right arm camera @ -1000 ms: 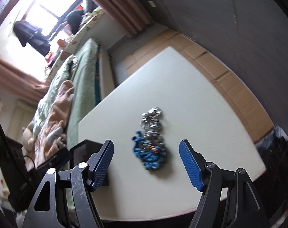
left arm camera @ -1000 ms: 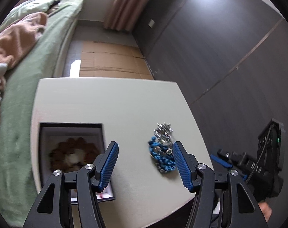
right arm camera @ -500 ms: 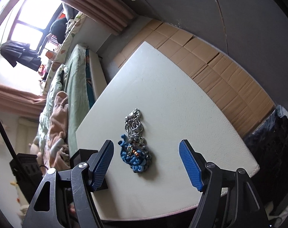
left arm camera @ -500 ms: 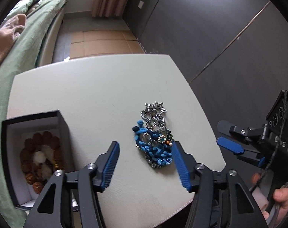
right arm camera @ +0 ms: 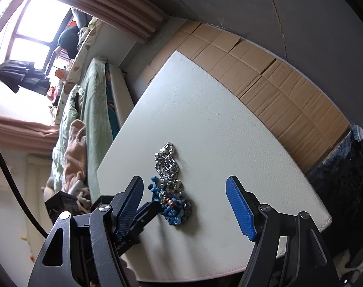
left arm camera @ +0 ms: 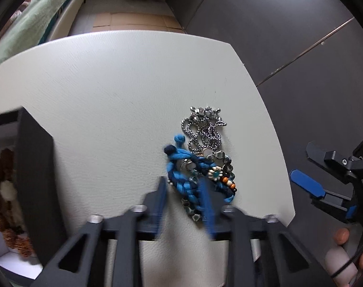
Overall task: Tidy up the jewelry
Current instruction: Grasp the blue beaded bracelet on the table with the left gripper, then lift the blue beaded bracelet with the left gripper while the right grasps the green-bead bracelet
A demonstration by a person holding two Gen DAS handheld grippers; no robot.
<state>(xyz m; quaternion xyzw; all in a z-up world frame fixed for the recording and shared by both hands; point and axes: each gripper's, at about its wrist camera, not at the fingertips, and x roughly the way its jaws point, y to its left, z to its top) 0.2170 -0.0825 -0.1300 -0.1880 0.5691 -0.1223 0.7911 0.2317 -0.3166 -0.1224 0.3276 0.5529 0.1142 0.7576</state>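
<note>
Both tongs gape around one tangled jewelry heap (left arm camera: 200, 167): blue cord, silver chain.

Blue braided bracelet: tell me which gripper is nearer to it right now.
Left. The left gripper has its blurred fingers straddling the blue braided bracelet on the white table. The right gripper hangs open off the table's edge, farther back.

The left wrist camera looks forward and steeply down, close over the white desk (left arm camera: 124, 91). The right wrist camera sits farther back and tilted, looking across the desk (right arm camera: 229, 129) toward the bed (right arm camera: 90, 100). Both views share the jewelry pile (left arm camera: 200, 160) (right arm camera: 169, 186).
</note>
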